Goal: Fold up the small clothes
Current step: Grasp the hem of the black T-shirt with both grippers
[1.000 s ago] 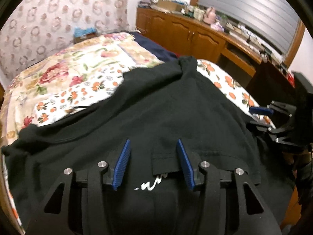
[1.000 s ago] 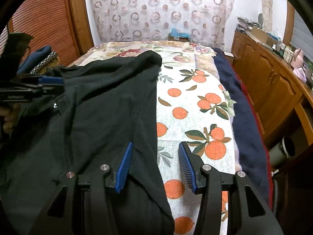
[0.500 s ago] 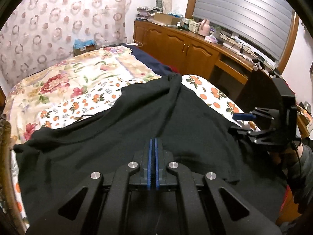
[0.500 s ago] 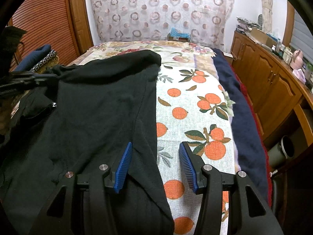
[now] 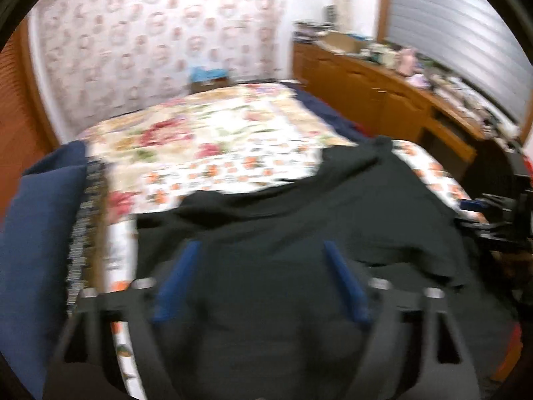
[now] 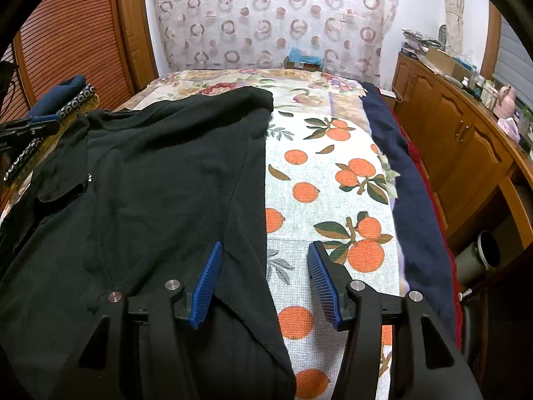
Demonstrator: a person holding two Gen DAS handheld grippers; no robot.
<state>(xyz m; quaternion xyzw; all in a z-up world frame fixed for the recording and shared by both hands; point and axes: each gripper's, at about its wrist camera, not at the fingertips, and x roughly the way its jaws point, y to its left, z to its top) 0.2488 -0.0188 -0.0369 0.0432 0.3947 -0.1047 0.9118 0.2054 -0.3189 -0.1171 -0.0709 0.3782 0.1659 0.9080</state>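
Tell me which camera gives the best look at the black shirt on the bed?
The right wrist view: the black shirt is sharp there, with collar, seams and right edge on the orange-print bedspread all clear. The left wrist view also shows the shirt, but it is motion-blurred, a dark mass without detail.

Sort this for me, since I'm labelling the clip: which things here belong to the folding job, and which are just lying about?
Part of the job:
- black shirt, spread on the bedspread
- left claw, open
- right claw, open, straddling the shirt's edge

Just lying about:
- navy blanket along the bed's edge
- wooden sideboard with clutter
- blue cushion
- green mug
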